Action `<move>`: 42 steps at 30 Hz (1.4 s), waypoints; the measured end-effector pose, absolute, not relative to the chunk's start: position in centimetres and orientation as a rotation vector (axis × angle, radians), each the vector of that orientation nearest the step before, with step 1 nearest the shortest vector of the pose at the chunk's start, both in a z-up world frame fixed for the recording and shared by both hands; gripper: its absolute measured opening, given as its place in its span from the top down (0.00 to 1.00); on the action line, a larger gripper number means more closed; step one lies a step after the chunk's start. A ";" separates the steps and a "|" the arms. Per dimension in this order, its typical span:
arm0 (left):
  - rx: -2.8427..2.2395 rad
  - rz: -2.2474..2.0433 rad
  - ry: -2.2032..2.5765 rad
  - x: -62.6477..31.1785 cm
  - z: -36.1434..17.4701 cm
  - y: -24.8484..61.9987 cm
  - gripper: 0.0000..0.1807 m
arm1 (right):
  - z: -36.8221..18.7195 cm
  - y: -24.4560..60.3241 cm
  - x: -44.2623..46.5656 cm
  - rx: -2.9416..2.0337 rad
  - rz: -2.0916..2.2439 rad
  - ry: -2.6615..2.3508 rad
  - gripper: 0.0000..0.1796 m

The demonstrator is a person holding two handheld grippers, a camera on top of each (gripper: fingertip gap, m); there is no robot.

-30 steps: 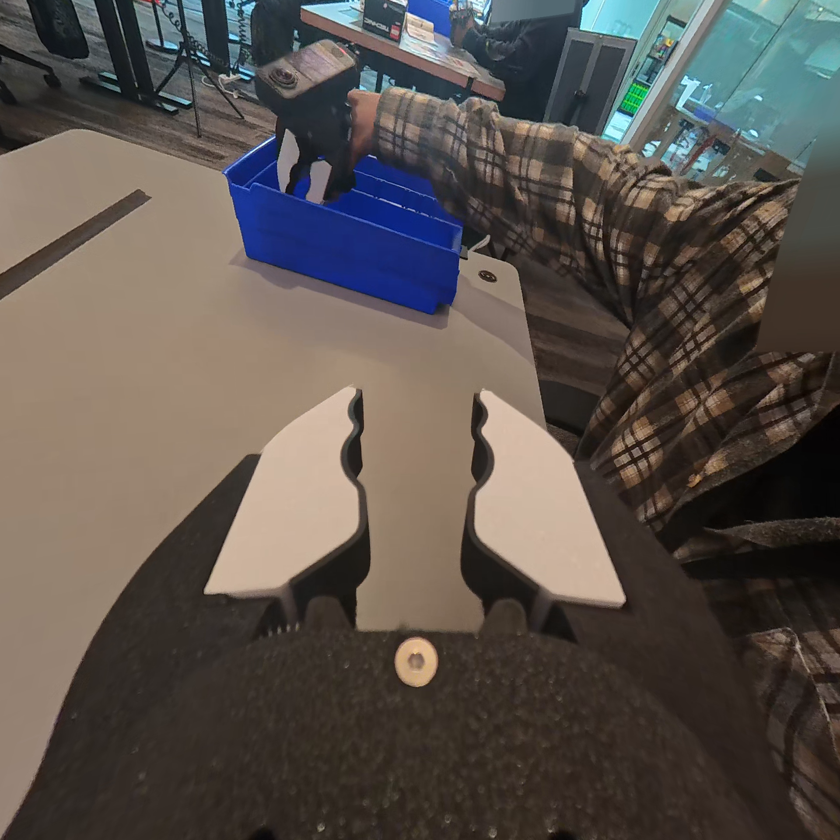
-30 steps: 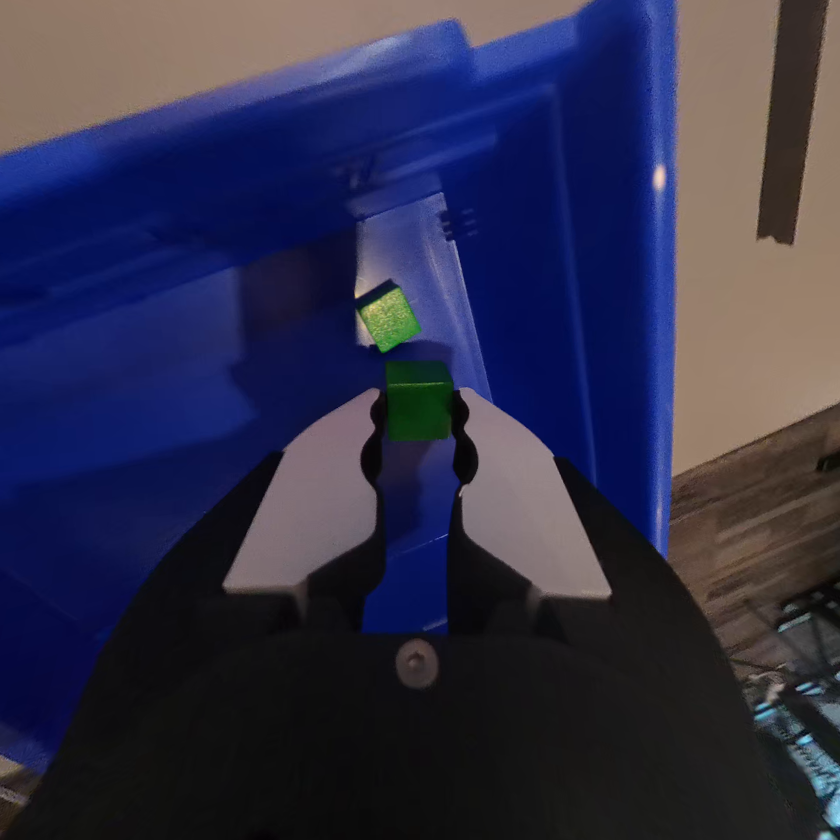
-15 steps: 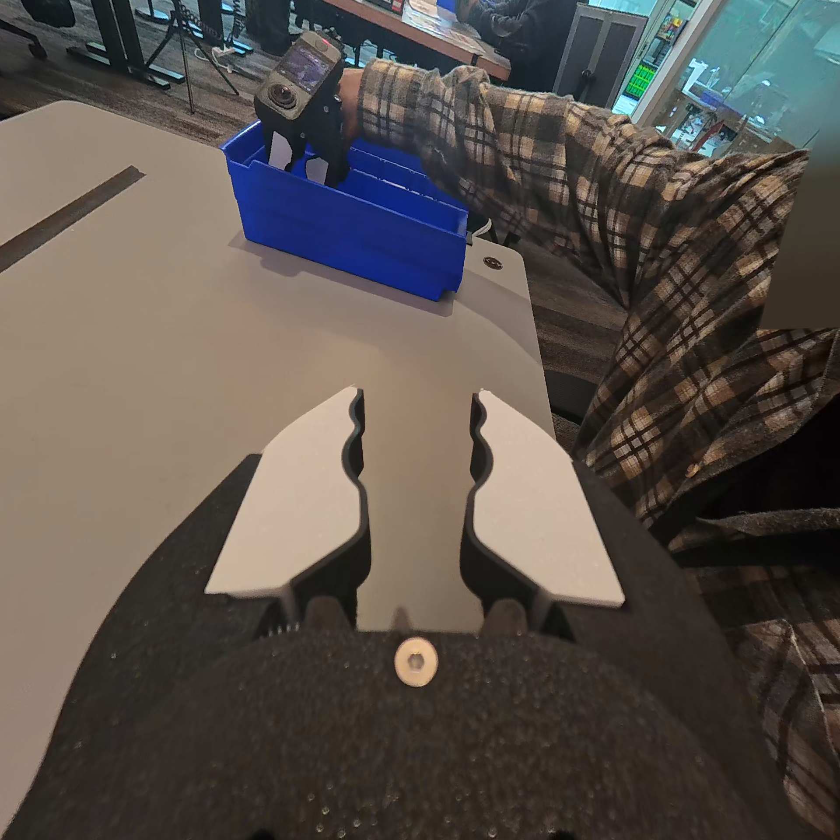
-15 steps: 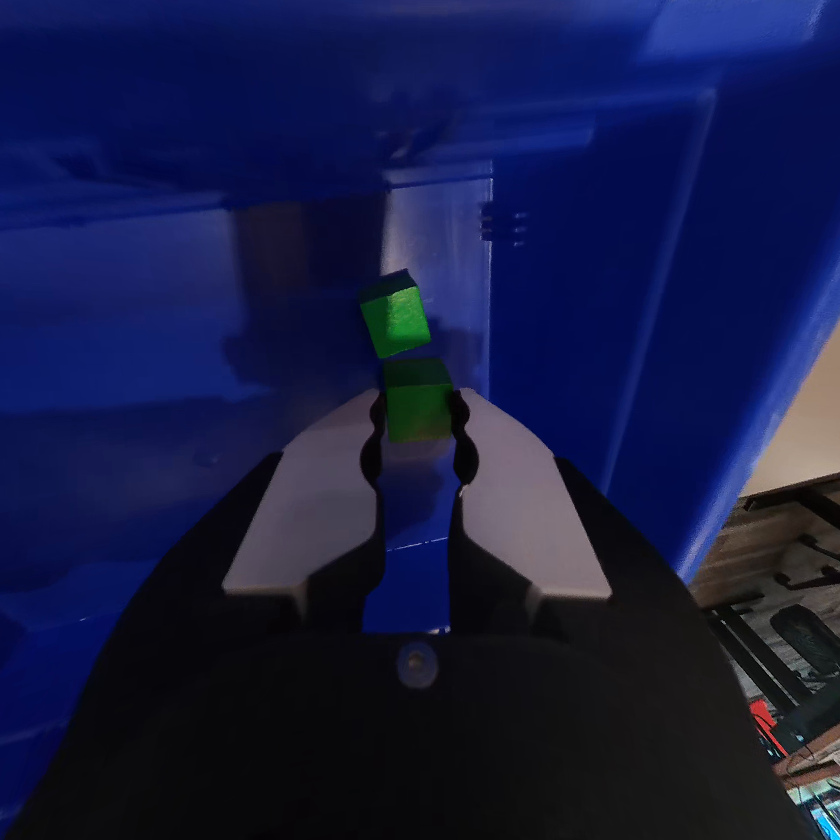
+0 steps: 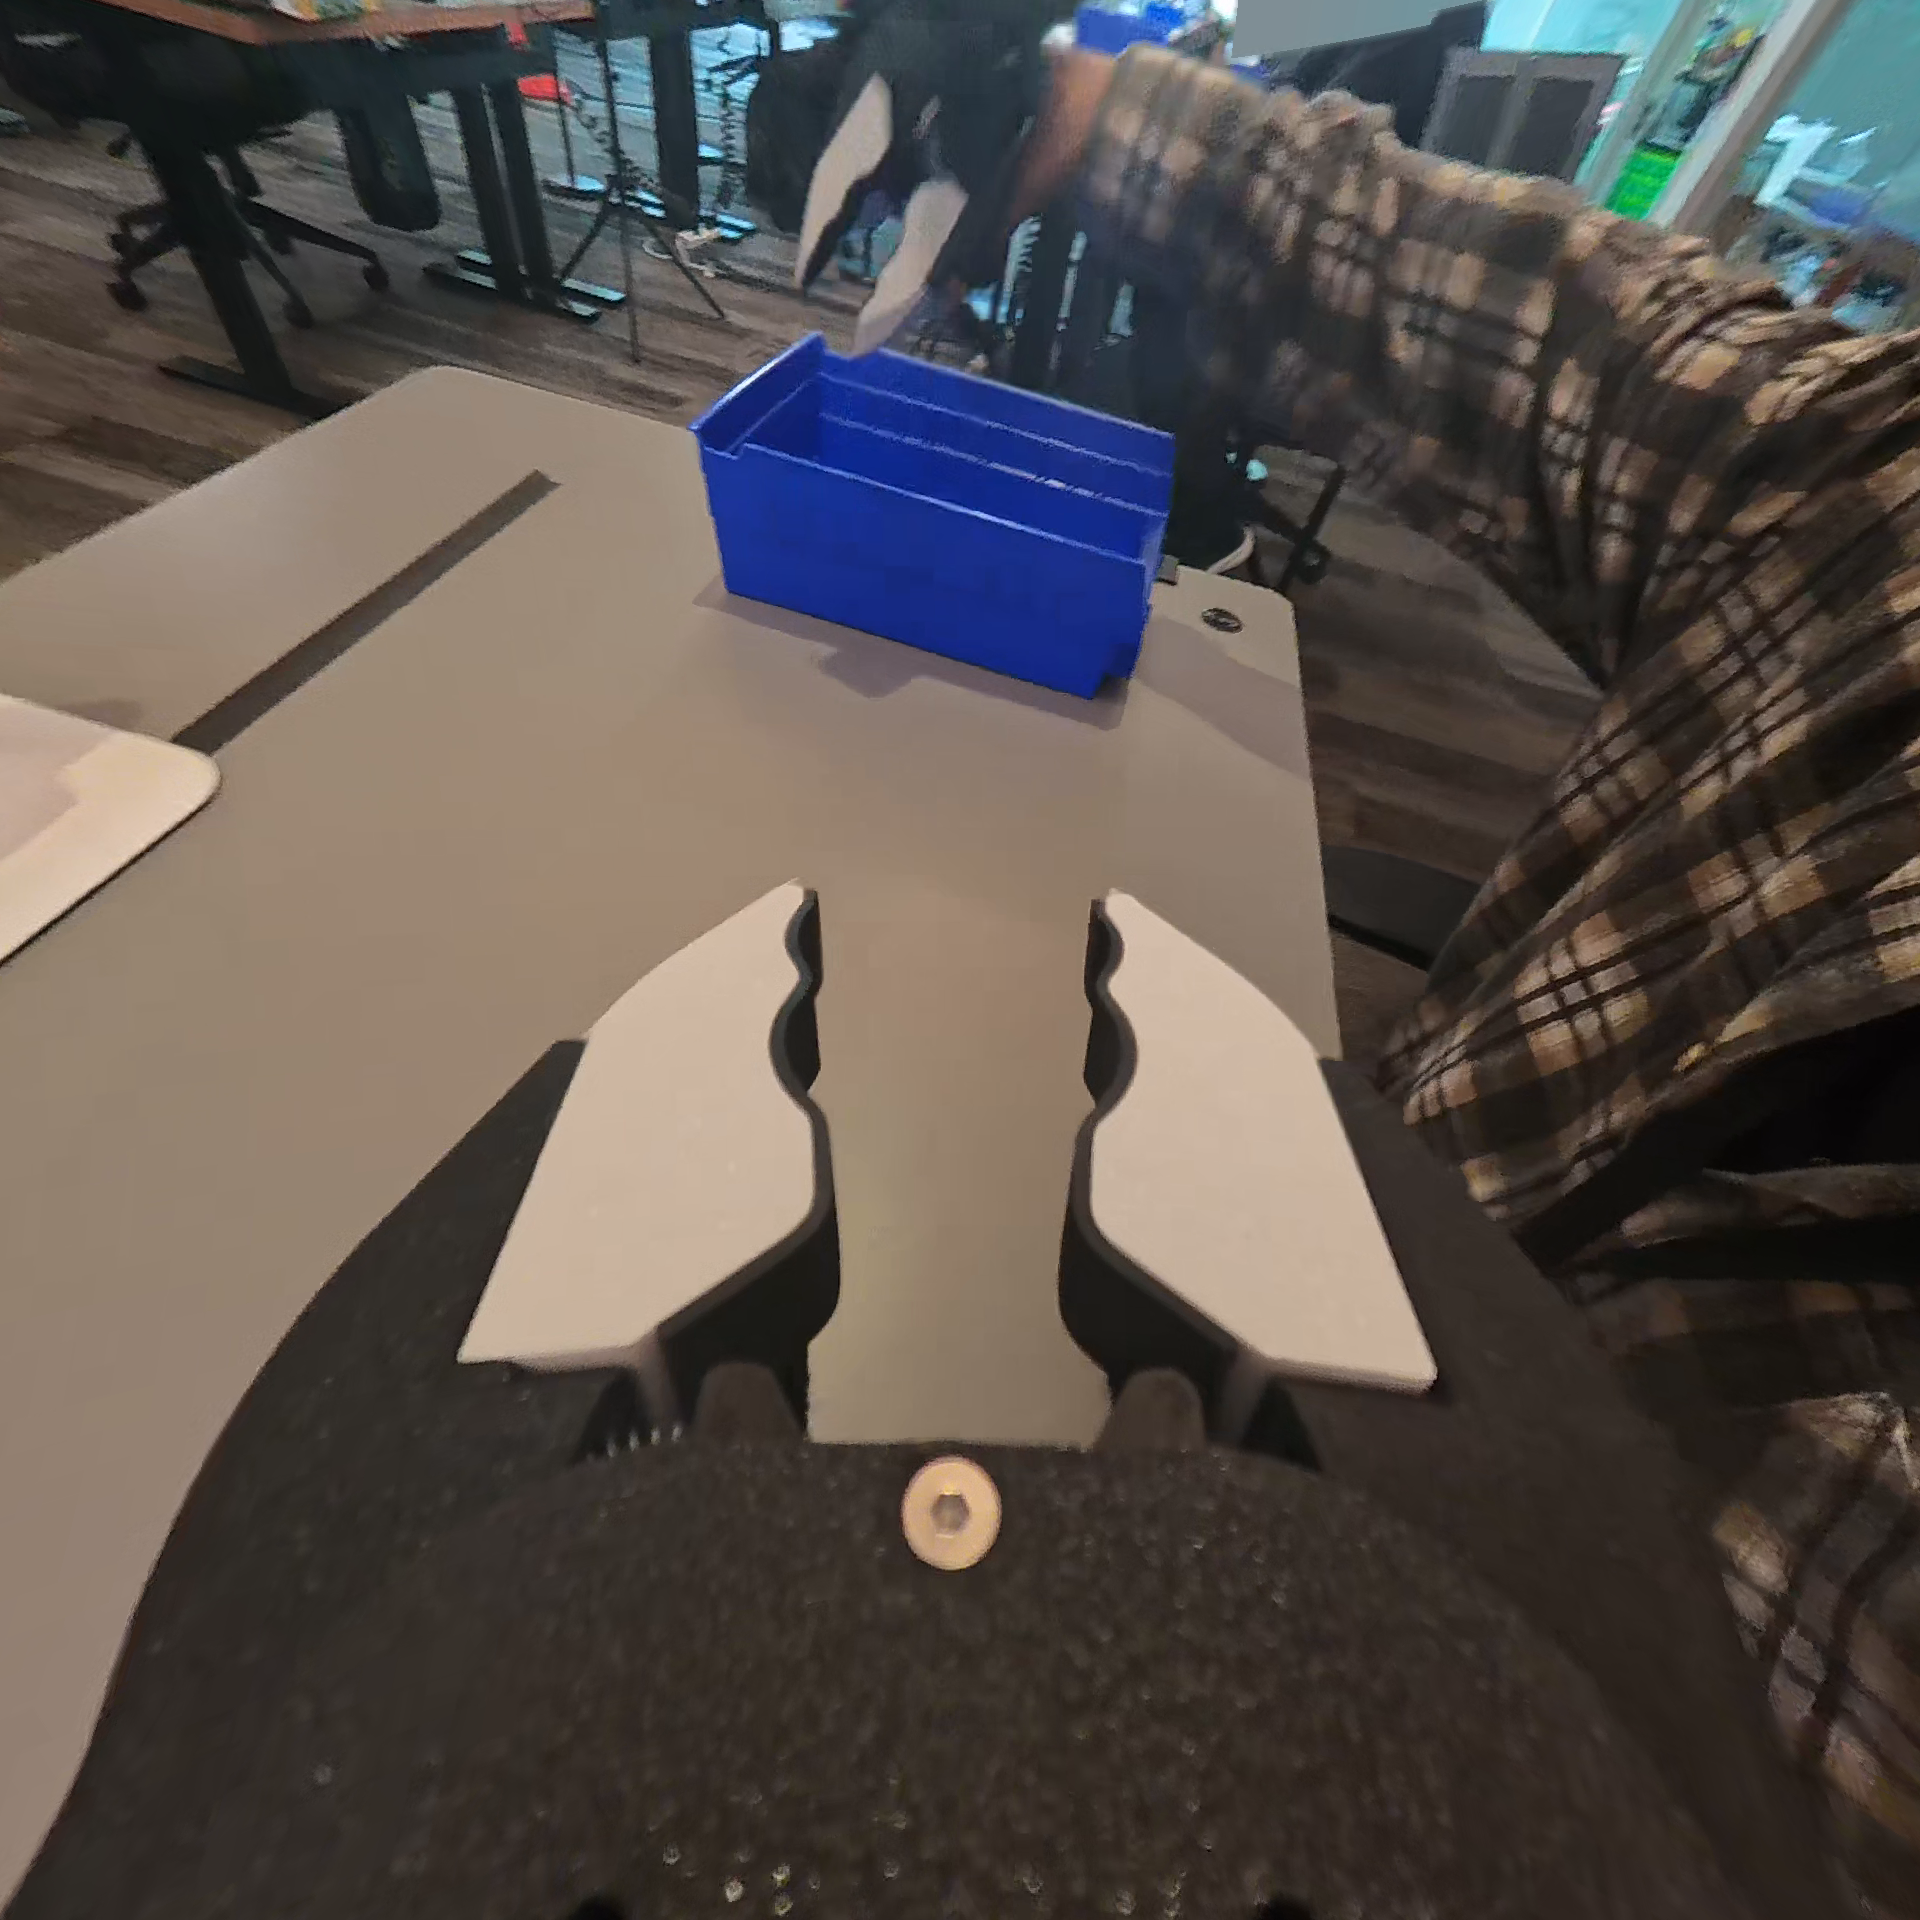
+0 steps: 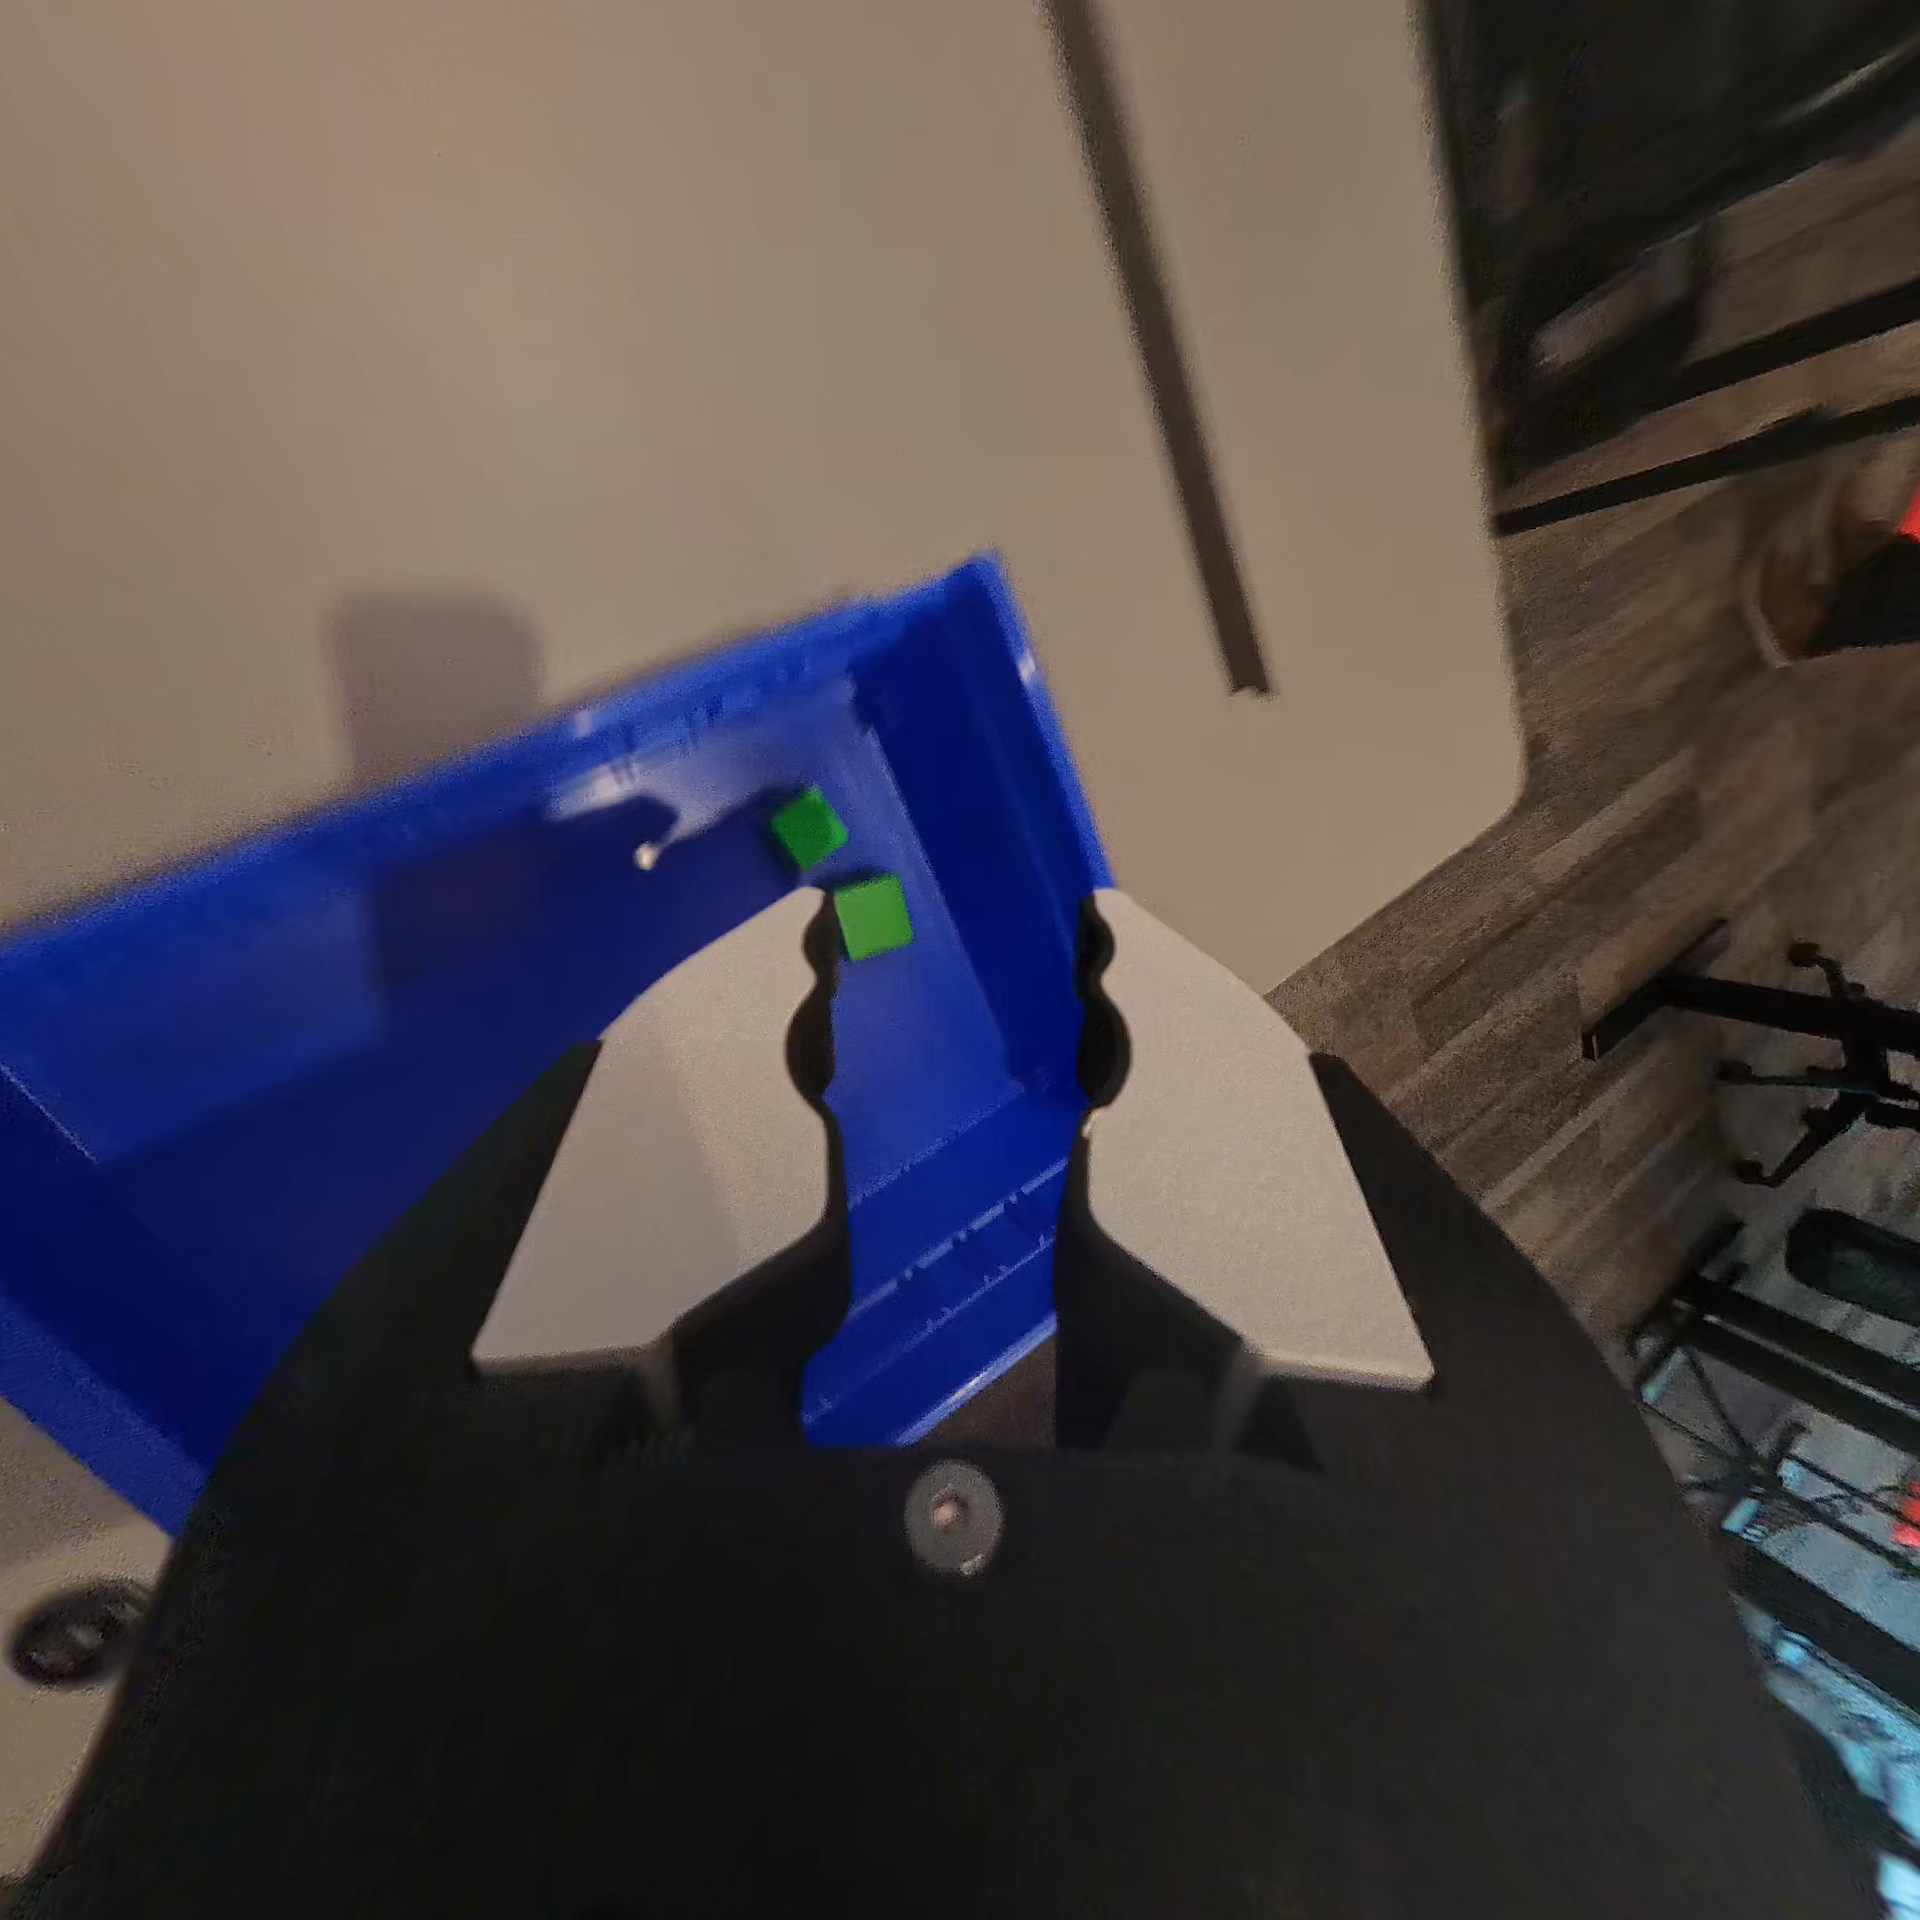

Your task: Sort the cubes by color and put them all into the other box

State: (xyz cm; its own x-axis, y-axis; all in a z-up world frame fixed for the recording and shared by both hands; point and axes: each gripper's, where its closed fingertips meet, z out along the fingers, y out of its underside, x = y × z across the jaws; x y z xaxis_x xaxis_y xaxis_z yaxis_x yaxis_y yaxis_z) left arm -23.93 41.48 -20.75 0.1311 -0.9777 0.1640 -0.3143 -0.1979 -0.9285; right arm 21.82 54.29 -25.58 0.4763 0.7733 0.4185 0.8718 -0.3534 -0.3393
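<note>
A blue box (image 5: 935,520) stands on the grey table at its far right end. In the right wrist view the box (image 6: 312,987) holds two green cubes side by side in its end corner, one (image 6: 873,916) nearer and one (image 6: 808,826) farther. My right gripper (image 6: 951,914) is open and empty, raised above that corner; it also shows blurred in the left wrist view (image 5: 873,229) above the box's far end. My left gripper (image 5: 951,914) is open and empty, low over the bare table, well short of the box.
A white tray corner (image 5: 83,800) lies at the table's left. A dark slot (image 5: 364,613) runs along the tabletop. A plaid sleeve (image 5: 1558,520) reaches across on the right. The table's right edge (image 5: 1311,831) is close. Desks and chairs stand beyond.
My right gripper has opened, left the green cube in the box beside the other one, and lifted up out of the box. My left gripper has stayed open.
</note>
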 end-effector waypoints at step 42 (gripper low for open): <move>-2.650 -0.046 1.062 -67.8 -35.6 47.5 0.76 | -30.0 41.9 -15.6 -1.873 0.608 -0.827 0.57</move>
